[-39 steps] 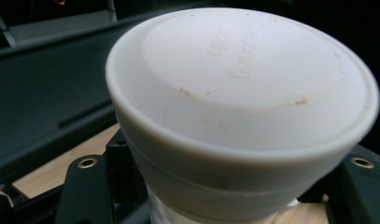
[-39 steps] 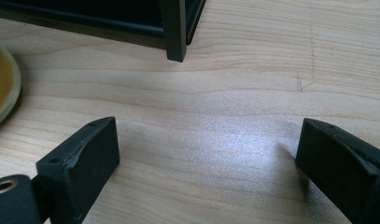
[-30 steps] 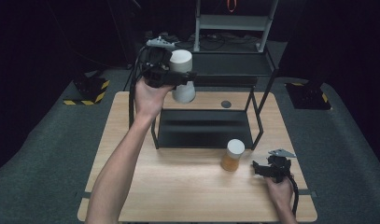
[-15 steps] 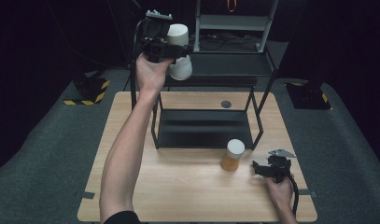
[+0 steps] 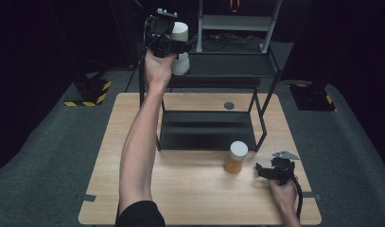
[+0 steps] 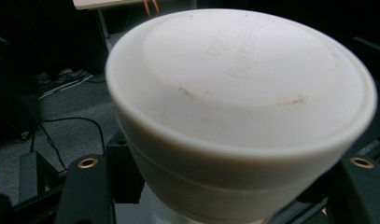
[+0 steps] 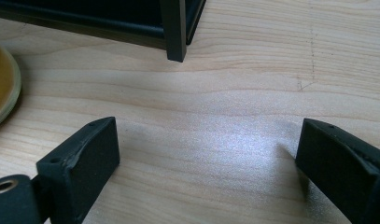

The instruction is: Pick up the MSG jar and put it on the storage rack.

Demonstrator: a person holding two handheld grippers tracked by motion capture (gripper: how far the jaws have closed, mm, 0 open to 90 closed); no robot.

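My left gripper [image 5: 170,43] is raised high at the back left, above the top of the black rack [image 5: 228,81]. It is shut on a white-lidded jar [image 5: 180,32]. In the left gripper view the jar's white lid [image 6: 239,93] looms close, with one black jaw on either side of the jar body. My right gripper [image 5: 262,169] rests low over the table's front right, open, with bare wood between its jaws [image 7: 206,158]. An amber jar with a white lid [image 5: 236,157] stands on the table just left of it, and its edge [image 7: 1,84] shows in the right gripper view.
The rack's lower shelf [image 5: 206,130] sits on the wooden table [image 5: 190,198]; one rack leg [image 7: 173,32] stands ahead of the right gripper. A small dark disc [image 5: 229,105] lies on the table behind the rack. A grey metal stand [image 5: 237,23] is beyond the table.
The left hand has carried the white-lidded jar higher and farther back over the rack. The right gripper and the amber jar have stayed put.
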